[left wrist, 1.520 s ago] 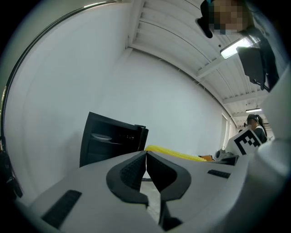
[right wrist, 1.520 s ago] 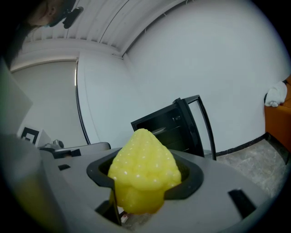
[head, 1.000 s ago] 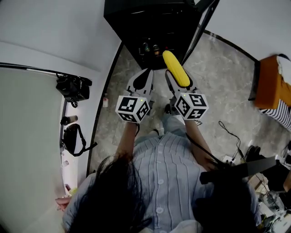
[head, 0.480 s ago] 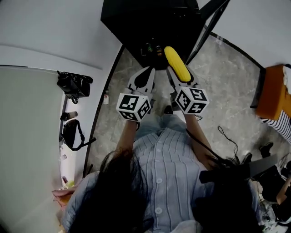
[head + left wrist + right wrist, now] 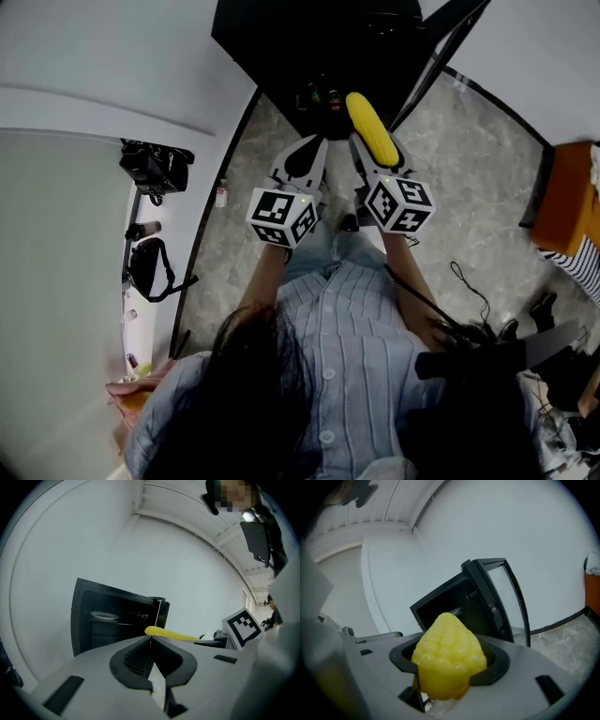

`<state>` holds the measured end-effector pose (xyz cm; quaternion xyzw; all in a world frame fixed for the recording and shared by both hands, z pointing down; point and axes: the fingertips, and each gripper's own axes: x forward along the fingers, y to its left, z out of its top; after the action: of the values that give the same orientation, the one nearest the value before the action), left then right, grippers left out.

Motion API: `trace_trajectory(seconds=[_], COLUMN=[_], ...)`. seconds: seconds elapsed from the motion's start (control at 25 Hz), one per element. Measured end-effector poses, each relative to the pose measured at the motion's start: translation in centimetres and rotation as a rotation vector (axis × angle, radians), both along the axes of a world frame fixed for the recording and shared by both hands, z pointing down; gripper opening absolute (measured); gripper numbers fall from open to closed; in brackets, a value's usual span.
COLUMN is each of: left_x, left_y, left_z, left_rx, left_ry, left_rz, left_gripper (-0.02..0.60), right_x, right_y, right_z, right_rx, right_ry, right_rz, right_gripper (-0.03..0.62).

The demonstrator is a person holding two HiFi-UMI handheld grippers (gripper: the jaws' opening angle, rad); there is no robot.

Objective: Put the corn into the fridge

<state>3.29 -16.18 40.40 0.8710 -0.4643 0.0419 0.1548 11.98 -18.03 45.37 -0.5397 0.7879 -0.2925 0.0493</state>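
Observation:
A yellow corn cob (image 5: 371,129) is clamped lengthwise in my right gripper (image 5: 373,155), its tip toward the small black fridge (image 5: 319,47). The corn (image 5: 447,656) fills the middle of the right gripper view, and the fridge (image 5: 459,606) stands open behind it with its glass door (image 5: 508,599) swung to the right. My left gripper (image 5: 302,159) is held beside the right one, shut with nothing in it. From the left gripper view I see its closed tips (image 5: 151,641), the corn (image 5: 171,633) passing to the right, and the fridge (image 5: 112,618) with a shelf and a plate inside.
The fridge stands on a grey marbled floor (image 5: 450,178) against a white wall. An orange seat (image 5: 567,202) is at the right, cables (image 5: 469,277) lie on the floor. A black bag (image 5: 155,167) and small items sit on the ledge at the left.
Both grippers have moved a little forward toward the open fridge, the corn travelling with the right one. Their grip has not changed.

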Motion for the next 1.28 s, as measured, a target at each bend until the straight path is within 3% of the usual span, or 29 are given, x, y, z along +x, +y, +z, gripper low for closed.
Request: trace_trajectory(seconds=[0.56, 1.28], left_x=[-2.6, -3.8], left_y=[-3.9, -12.6], left_z=[2.7, 10.0], left_rx=[-0.047, -0.130], left_ry=[0.035, -0.019], left_rz=[0.008, 0.121], left_gripper=[0.009, 0.009], right_x=[-2.0, -3.2], right_y=[-2.0, -13.8], right_z=[1.8, 11.1], right_rx=[-0.046, -0.164], right_ry=[0.007, 0.102], right_rz=[-0.016, 0.034], right_gripper=[0.267, 0.267])
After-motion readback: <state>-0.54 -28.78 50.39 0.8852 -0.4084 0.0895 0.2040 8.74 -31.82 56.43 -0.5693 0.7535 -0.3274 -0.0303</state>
